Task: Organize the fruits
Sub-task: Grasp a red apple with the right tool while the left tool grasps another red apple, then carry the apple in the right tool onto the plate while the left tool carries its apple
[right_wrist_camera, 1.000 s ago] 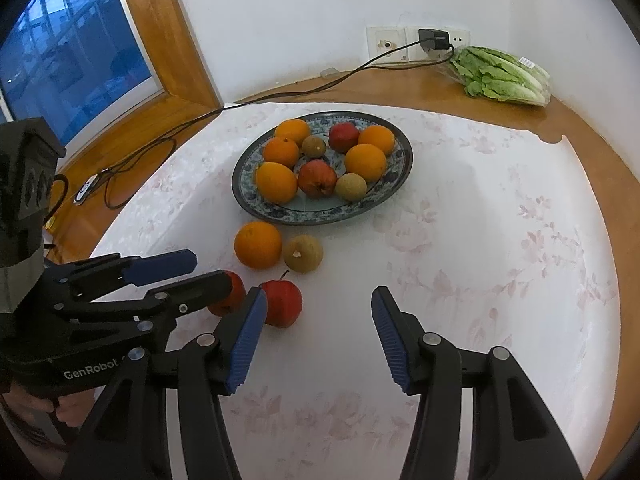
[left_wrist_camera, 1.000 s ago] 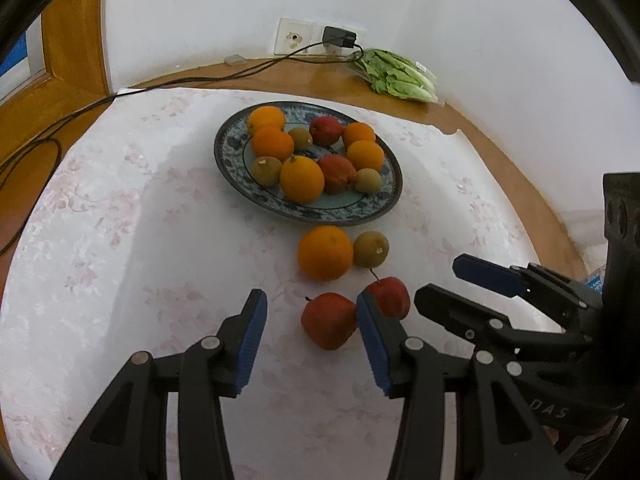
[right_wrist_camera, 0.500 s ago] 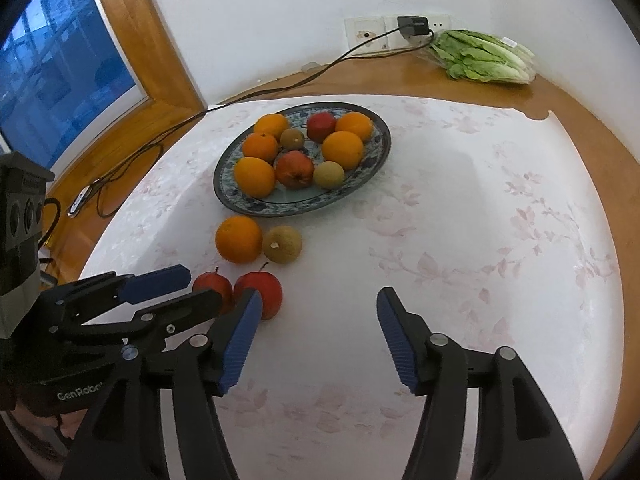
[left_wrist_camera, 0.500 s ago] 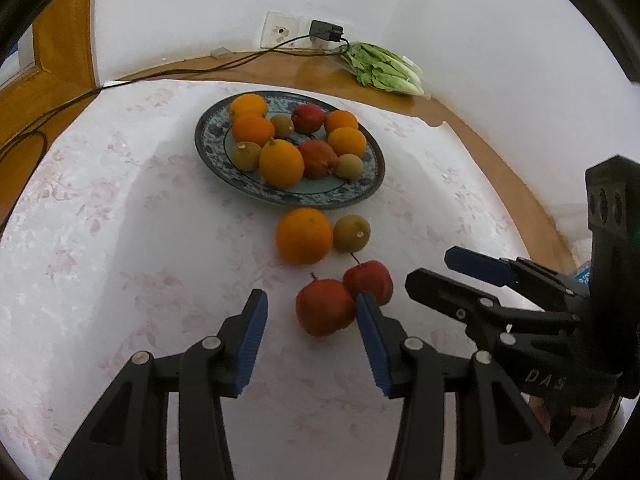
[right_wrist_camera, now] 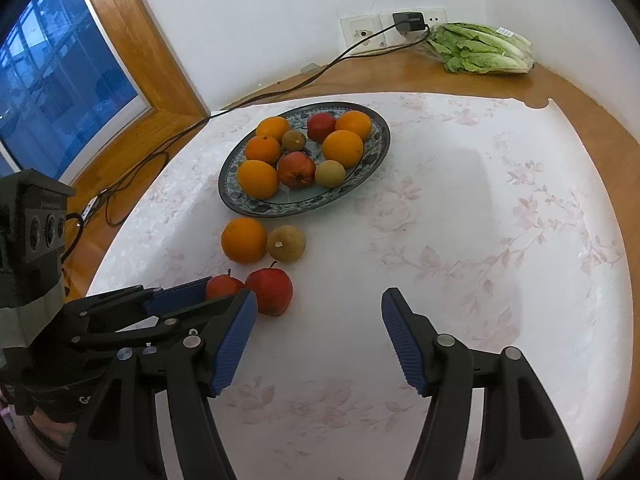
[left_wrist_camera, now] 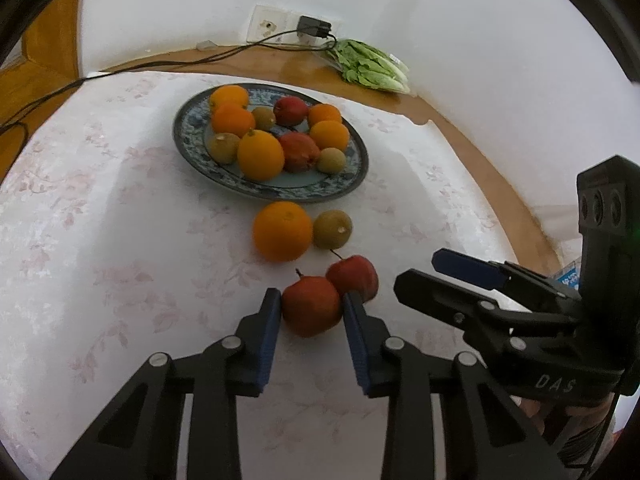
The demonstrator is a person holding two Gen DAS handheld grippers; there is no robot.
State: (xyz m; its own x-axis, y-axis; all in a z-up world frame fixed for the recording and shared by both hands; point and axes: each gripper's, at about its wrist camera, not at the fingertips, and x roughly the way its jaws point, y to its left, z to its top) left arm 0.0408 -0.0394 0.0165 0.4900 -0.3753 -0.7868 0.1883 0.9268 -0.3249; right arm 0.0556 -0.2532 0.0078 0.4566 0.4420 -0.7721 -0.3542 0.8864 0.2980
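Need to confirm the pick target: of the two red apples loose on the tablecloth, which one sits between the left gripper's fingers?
The nearer red apple, flanked by the left gripper pads. The other red apple sits just behind, outside the right pad.

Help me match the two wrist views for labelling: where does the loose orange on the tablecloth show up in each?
Left wrist: loose orange sits at centre, just below the plate, left of a brown fruit.
Right wrist: loose orange sits left of centre, below the plate.
Shared landmark: the lettuce by the wall.
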